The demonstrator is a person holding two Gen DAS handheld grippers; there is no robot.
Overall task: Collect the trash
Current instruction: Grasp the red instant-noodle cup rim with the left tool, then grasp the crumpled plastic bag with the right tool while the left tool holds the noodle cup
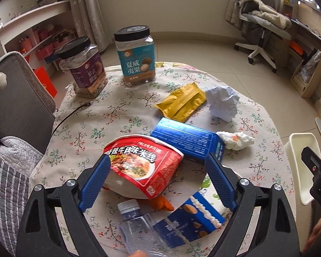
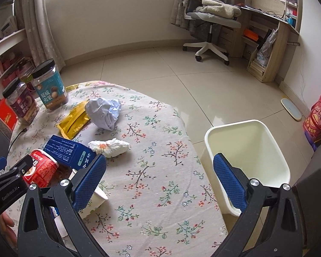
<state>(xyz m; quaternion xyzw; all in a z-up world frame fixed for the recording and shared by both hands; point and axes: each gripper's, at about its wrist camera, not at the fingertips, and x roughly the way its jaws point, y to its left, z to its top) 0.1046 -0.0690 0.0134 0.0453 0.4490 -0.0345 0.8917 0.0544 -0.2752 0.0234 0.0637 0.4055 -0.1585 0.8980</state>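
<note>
left gripper [image 1: 158, 167] jaws wide, straddling red noodle cup [image 1: 139, 165], no grip yet | right gripper [image 2: 160, 171] wide, empty, beside cream plastic bin [image 2: 256, 132] placed for drops

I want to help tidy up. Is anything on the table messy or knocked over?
Yes. A red noodle cup lies tipped on its side, its lid peeled open, with a blue carton leaning on it. A crumpled paper ball, a stained tissue and a yellow wrapper lie scattered. The two nut jars stand upright.

clear bottle [image 1: 139, 231] cut off at bottom edge, orange scrap [image 1: 163, 203] mostly under noodle cup [image 1: 143, 167]
</note>
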